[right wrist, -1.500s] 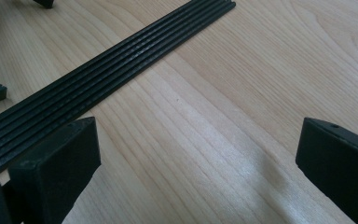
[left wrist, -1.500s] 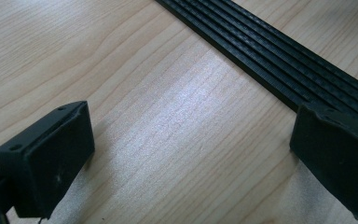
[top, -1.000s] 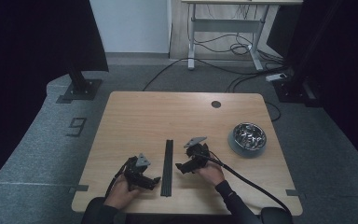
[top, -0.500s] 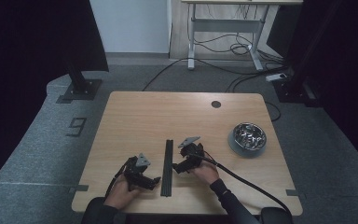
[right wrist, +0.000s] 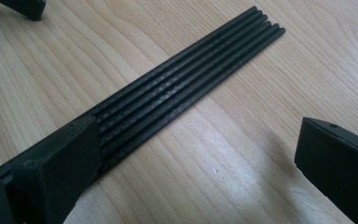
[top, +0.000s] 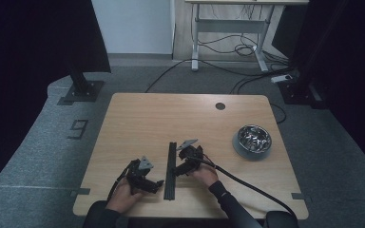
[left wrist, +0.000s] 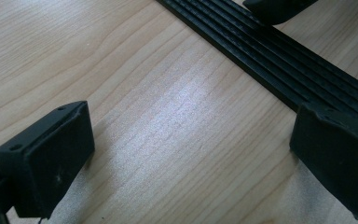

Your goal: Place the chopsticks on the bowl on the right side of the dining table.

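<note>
The contents of the metal bowl (top: 252, 138) near the table's (top: 147, 118) right edge are too small to identify. The ribbed black strip (right wrist: 186, 74) is cut off by the left tool view's edges, its near end hidden behind the right tool's jaw.

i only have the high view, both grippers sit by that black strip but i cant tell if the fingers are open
Observer: The left gripper view shows the left gripper open, with bare wood between its fingers.
Operator: is the strip inside them
Observer: No, the black strip runs past one finger, just outside the gap.
Operator: and the right one
Observer: The right gripper is open too; in its own view the strip passes beside one finger, not between the two.
Operator: is it one solid piece
Observer: Up close its top shows several parallel lengthwise ridges.
</note>
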Tool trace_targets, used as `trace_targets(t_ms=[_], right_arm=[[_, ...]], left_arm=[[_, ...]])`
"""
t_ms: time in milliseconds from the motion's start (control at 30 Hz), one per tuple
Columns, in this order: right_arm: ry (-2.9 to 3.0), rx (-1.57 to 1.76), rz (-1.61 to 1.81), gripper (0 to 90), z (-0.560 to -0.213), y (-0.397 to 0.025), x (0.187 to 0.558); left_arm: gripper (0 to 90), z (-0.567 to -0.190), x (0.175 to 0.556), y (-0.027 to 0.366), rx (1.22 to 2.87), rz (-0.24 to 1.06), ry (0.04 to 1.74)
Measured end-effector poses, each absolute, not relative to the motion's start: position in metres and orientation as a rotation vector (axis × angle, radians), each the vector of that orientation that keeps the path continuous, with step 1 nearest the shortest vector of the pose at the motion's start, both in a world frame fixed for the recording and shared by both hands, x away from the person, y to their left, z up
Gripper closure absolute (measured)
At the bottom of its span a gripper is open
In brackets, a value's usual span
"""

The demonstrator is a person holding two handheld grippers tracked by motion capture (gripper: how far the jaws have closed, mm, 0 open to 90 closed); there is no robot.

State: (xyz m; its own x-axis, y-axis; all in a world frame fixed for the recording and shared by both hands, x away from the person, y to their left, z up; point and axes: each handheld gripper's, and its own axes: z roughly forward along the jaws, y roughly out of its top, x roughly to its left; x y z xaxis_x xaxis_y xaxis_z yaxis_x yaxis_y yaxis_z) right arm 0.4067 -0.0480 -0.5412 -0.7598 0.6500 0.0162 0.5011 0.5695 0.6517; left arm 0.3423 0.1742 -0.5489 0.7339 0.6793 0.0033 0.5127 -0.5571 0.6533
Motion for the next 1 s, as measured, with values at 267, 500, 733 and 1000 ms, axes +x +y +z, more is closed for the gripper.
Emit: trace_targets(t_ms=[267, 500, 733, 1000], right_arm=[[2.573, 0.965, 0.936, 0.0, -0.545, -0.049, 0.408], [2.580, 0.977, 0.913, 0.0, -0.546, -0.052, 0.410], [2.566, 1.001, 0.891, 0.0, -0.546, -0.060, 0.413], [2.548, 1.038, 0.898, 4.4, -0.545, -0.078, 0.416]], left_arm=[[0.0, -0.549, 0.342, 0.174, 2.290, 0.337, 0.897], [0.0, -0.549, 0.342, 0.174, 2.289, 0.337, 0.897], [0.0, -0.549, 0.342, 0.174, 2.289, 0.338, 0.897], [0.0, -0.549, 0.342, 0.174, 2.288, 0.338, 0.896]])
